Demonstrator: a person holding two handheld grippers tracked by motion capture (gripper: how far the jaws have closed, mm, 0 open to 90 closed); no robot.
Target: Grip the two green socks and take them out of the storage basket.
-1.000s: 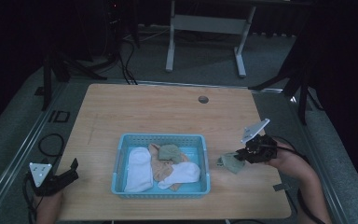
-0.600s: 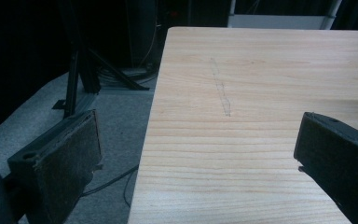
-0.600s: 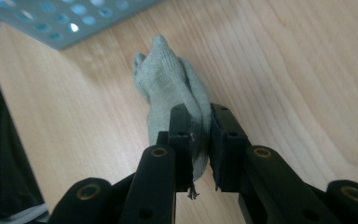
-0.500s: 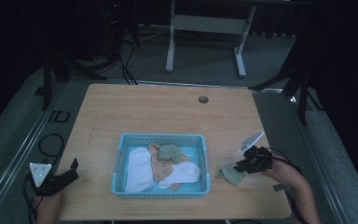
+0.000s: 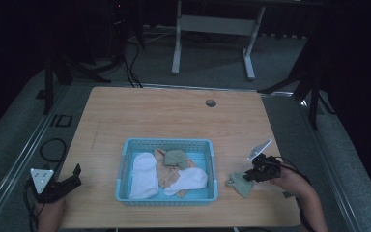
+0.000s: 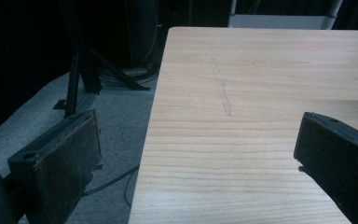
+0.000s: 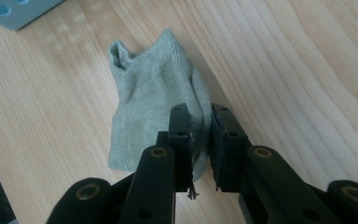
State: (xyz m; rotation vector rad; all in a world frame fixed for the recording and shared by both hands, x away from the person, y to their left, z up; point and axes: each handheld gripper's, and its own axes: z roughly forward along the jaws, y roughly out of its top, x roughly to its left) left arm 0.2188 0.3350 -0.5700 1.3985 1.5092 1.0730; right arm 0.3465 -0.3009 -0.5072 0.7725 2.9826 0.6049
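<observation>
One green sock was pinched in the right gripper, lying on the tabletop just ahead of it, beside the basket; laying-down step, so next it probably needed releasing.

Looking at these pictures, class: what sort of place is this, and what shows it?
Probably a lab or recording studio set up for handling trials: a lone wooden table on grey carpet, dark stands and trailing cables around it, and a blue basket of socks for sorting.
</observation>
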